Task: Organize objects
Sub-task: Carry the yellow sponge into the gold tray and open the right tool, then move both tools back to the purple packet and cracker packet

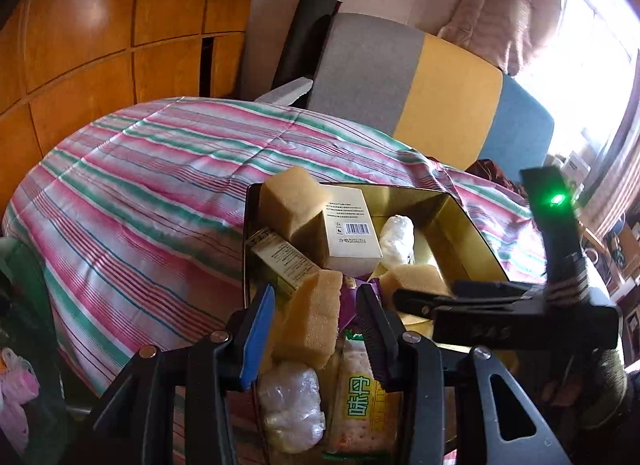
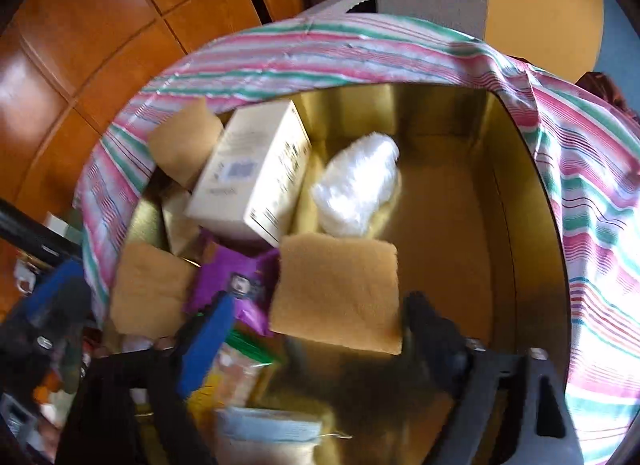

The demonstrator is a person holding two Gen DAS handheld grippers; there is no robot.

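Wooden cabinet panels [image 1: 100,25] stood behind a bed under a striped quilt [image 1: 140,185], far ahead of both hand-held grippers. On the quilt sat one gold-lined tin box [image 2: 520,225], directly below them.

Inside the box, four tan sponge blocks could be counted: one at the far left corner [image 1: 288,201], one between the fingers of the left hand-held gripper [image 1: 316,313], one just ahead of the right hand-held gripper [image 2: 312,329] on the box floor [image 2: 340,289], and one at that gripper's left [image 2: 148,289]. One cream carton with a barcode [image 1: 348,229] leaned beyond the sponges. Two wrapped white bundles showed, one past the carton [image 2: 356,185] and one beneath the left gripper [image 1: 292,405]. One cracker packet [image 1: 364,397] lay beside the latter, and one purple sachet [image 2: 236,281] lay between the sponges.

The left hand-held gripper was closed on its sponge. The right one stood wide apart, clasping nothing, its sponge lying free ahead of the fingers.
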